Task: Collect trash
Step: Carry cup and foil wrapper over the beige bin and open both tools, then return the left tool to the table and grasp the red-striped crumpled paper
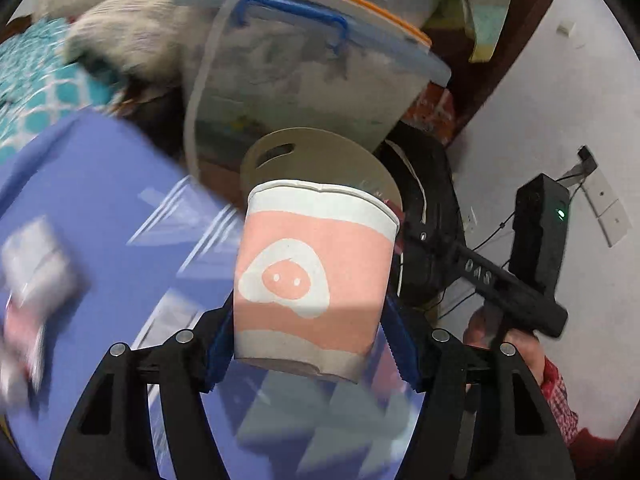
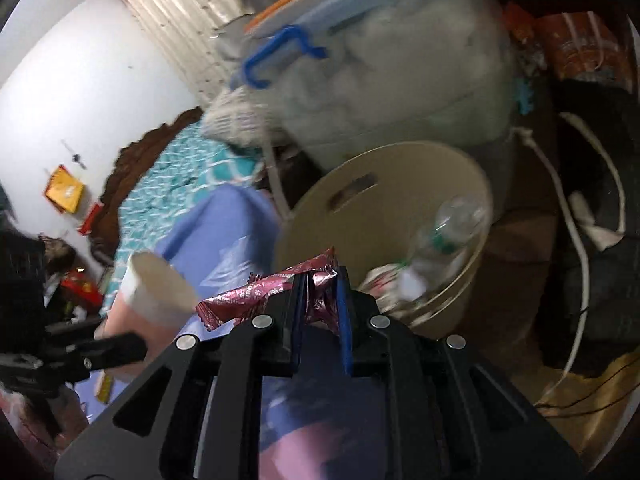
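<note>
Left tool clamps the pink paper cup just before the beige bin, right tool pinches a crumpled wrapper, apparently foil, near its rim.

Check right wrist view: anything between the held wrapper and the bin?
Nothing. Right wrist view shows the wrapper in the right gripper just short of the bin rim; that stretch is bare.

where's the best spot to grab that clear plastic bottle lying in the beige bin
Grip the plastic bottle across its body, coming down from above through the open top of the beige bin. It lies on its side among other trash, so the rounded middle is the exposed part; its cap end is too blurred to target.
</note>
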